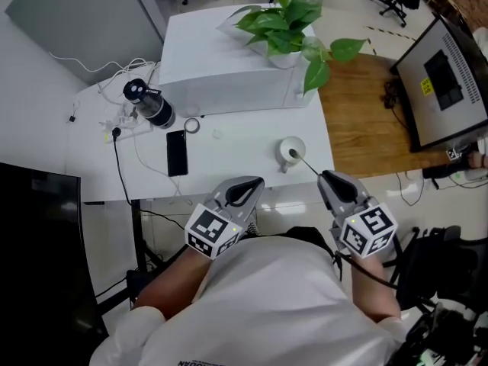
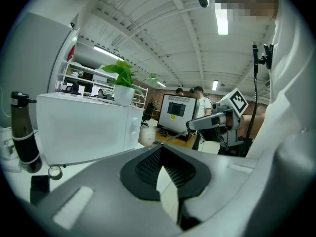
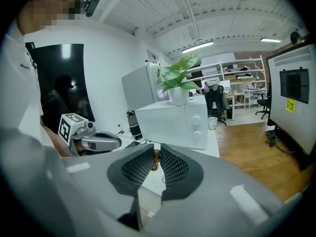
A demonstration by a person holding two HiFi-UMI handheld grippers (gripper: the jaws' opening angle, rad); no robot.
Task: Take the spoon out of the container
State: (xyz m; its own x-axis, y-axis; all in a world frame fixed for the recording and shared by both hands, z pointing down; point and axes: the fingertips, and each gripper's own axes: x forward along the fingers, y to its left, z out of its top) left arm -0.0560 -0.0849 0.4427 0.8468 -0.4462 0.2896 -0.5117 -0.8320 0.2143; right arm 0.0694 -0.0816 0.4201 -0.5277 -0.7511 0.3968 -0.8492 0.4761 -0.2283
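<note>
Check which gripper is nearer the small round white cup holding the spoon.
Right. The right gripper is just right of the small round white cup, shut on the thin spoon leaning out of it. The left gripper, shut and empty, is farther off, left.

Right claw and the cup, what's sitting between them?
Only the spoon handle: in the head view it slants from the cup to the right claw, over the white table.

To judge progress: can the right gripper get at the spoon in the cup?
Likely yes: the spoon handle leans out of the cup toward the right gripper, already between its jaws.
</note>
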